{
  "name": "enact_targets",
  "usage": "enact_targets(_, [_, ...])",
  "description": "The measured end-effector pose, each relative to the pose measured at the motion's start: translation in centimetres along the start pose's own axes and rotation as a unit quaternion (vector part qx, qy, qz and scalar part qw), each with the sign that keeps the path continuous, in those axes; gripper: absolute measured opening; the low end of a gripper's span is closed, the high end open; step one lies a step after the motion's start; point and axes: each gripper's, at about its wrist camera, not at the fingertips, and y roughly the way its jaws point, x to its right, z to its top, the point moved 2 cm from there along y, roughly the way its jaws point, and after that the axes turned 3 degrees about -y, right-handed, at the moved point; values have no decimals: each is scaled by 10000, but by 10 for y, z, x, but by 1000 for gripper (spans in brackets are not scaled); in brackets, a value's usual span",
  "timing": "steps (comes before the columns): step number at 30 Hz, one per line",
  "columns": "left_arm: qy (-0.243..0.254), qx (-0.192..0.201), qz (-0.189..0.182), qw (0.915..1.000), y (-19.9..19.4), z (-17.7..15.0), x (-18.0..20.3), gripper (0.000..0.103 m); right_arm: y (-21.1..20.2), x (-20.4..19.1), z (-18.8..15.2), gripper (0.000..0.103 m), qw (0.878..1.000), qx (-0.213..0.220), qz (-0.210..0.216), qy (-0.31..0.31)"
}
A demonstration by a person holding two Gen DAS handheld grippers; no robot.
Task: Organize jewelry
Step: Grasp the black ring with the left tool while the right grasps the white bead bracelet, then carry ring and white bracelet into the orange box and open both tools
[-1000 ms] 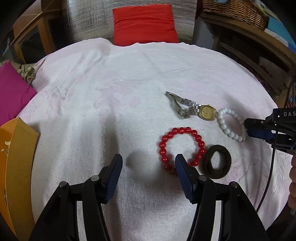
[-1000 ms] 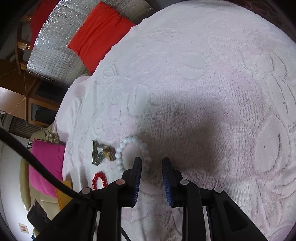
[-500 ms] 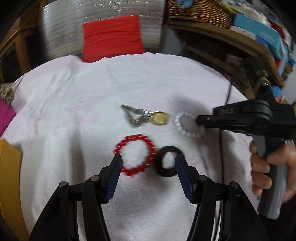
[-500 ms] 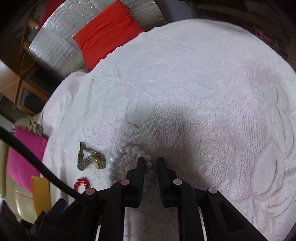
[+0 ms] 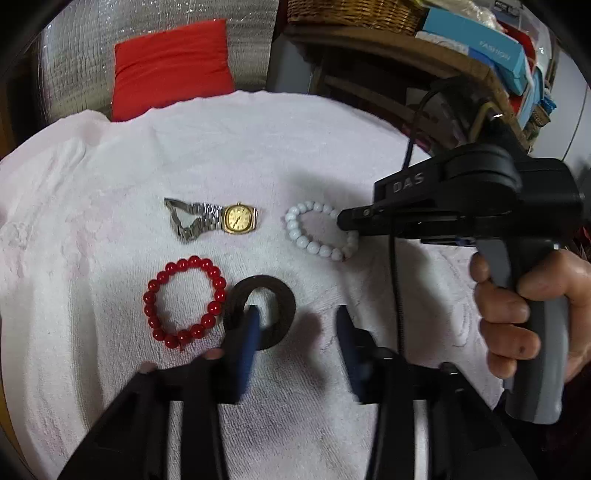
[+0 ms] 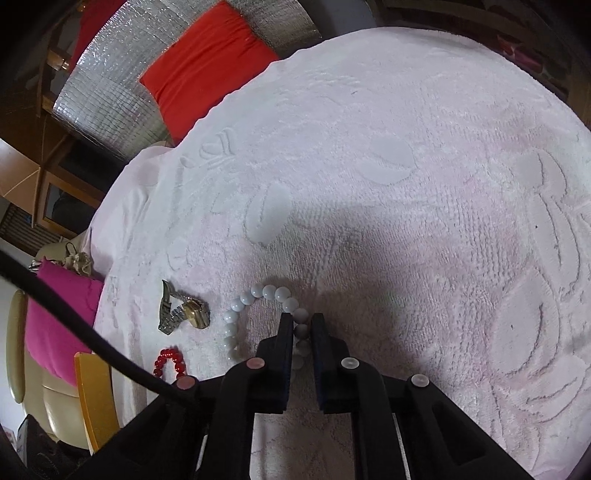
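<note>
On the white towel lie a gold watch (image 5: 239, 218), a white bead bracelet (image 5: 314, 236), a red bead bracelet (image 5: 183, 308) and a black ring bangle (image 5: 275, 295). My left gripper (image 5: 295, 317) is open; its left finger reaches into the bangle's hole, the bangle's right rim between the fingers. My right gripper (image 6: 302, 325) is shut on the right side of the white bead bracelet (image 6: 266, 295), which still lies on the towel. The watch (image 6: 183, 312) and red bracelet (image 6: 170, 360) show to the left in the right wrist view.
A towel-covered round table (image 5: 332, 140) holds everything. A red cushion (image 5: 170, 62) leans on silver foil behind. A wooden shelf with a basket (image 5: 354, 14) and boxes stands back right. A pink cushion (image 6: 55, 317) and yellow box (image 6: 96, 398) lie left.
My left gripper has swung right and forward, from beside the red bracelet to over the black bangle. My right gripper has closed on the white bracelet's beads.
</note>
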Motion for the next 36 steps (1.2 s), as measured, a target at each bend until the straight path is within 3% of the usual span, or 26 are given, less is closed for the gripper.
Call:
enact_targets(9, [-120, -144, 127, 9997, 11, 1, -9, 11, 1, -1, -1, 11, 10000, -31, -8, -25])
enact_targets(14, [-320, -138, -48, 9994, 2, -1, -21, 9, 3, -4, -1, 12, 10000, -27, -58, 24])
enact_targets(22, [-506, 48, 20, 9987, -17, -2, -36, 8, 3, -16, -3, 11, 9990, 164, -181, -374])
enact_targets(36, [-865, 195, 589, 9943, -50, -18, -87, 8, -32, -55, -15, 11, 9934, 548, 539, -848])
